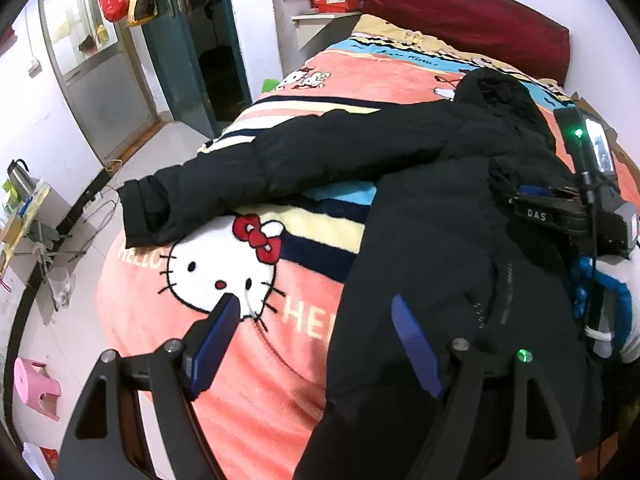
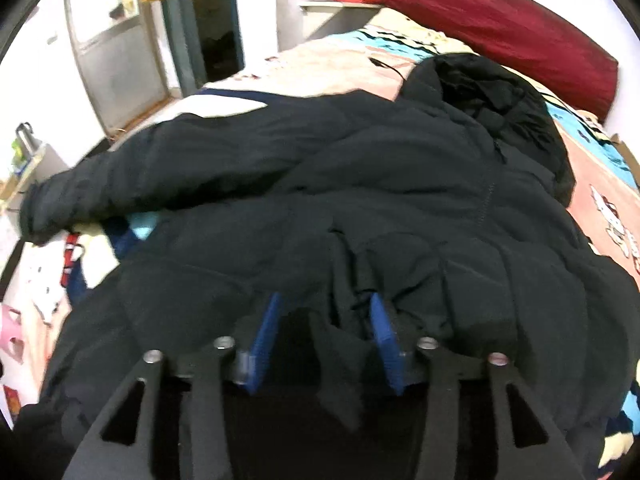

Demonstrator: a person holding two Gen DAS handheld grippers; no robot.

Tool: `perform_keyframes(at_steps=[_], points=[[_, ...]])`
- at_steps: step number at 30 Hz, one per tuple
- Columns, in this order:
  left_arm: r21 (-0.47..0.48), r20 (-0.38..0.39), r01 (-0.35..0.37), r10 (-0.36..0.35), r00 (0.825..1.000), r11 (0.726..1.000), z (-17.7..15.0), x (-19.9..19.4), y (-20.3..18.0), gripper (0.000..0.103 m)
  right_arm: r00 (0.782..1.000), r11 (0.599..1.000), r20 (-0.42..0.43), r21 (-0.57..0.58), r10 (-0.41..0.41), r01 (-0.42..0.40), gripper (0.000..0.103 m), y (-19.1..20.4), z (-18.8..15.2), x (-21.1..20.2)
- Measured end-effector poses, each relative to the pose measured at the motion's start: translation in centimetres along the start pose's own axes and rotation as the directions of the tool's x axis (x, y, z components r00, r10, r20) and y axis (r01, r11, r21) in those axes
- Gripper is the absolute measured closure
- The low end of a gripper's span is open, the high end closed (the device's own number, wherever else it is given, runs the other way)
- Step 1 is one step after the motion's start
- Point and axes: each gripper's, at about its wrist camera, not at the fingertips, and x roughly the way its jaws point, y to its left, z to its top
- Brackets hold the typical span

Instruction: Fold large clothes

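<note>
A black hooded padded jacket (image 1: 440,208) lies spread on the bed, hood (image 1: 500,92) toward the headboard. One sleeve (image 1: 240,168) stretches left, its cuff near the bed's edge. My left gripper (image 1: 316,304) is open above the jacket's left hem edge, one finger over the blanket, the other over the jacket, nothing between them. In the right wrist view the jacket (image 2: 360,180) fills the frame. My right gripper (image 2: 325,304) is low over its lower part, jaws parted. A loose fold of black fabric (image 2: 340,320) sits between the blue pads, and a gap shows beside the left pad.
A pink Hello Kitty blanket (image 1: 248,380) covers the bed. A dark red headboard cushion (image 1: 460,12) is at the far end. A person's gloved hand (image 1: 616,308) holds the right device at the right edge. A pink stool (image 1: 36,388), a cluttered side table (image 1: 32,216) and a doorway (image 1: 212,40) lie left.
</note>
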Motion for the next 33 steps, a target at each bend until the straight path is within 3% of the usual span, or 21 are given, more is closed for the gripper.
perform_keyframes(at_steps=[8,14,18,24,28,33], points=[[0.056,0.011,0.015,-0.016,1.0,0.998,1.3,-1.6,-3.6,0.026,0.997,1.0,0.078,0.009,0.009,-0.01,0.047,-1.7,-0.2,-5.2],[0.063,0.005,0.049,-0.049,0.999,0.997,3.1,-0.7,-8.2,0.026,0.991,0.994,0.093,0.06,-0.101,0.095,0.047,-7.9,-2.2,-8.6],[0.116,-0.007,0.085,-0.085,0.996,0.99,4.7,1.0,-13.6,0.026,0.978,0.978,0.099,0.109,-0.186,0.175,0.047,-13.3,-4.1,-9.9],[0.184,0.011,0.132,-0.136,0.991,0.974,9.0,4.3,-22.0,0.026,0.949,0.94,0.099,0.199,-0.3,0.276,0.044,-22.3,-4.8,-9.0],[0.235,0.001,0.17,-0.175,0.985,0.957,11.2,7.4,-27.4,0.026,0.936,0.924,0.085,0.213,-0.341,0.317,0.044,-25.8,-5.3,-6.9],[0.241,-0.045,0.129,-0.122,0.992,0.962,12.3,12.9,-29.8,0.026,0.947,0.93,0.064,0.22,-0.314,0.293,0.043,-27.8,-6.5,-3.9]])
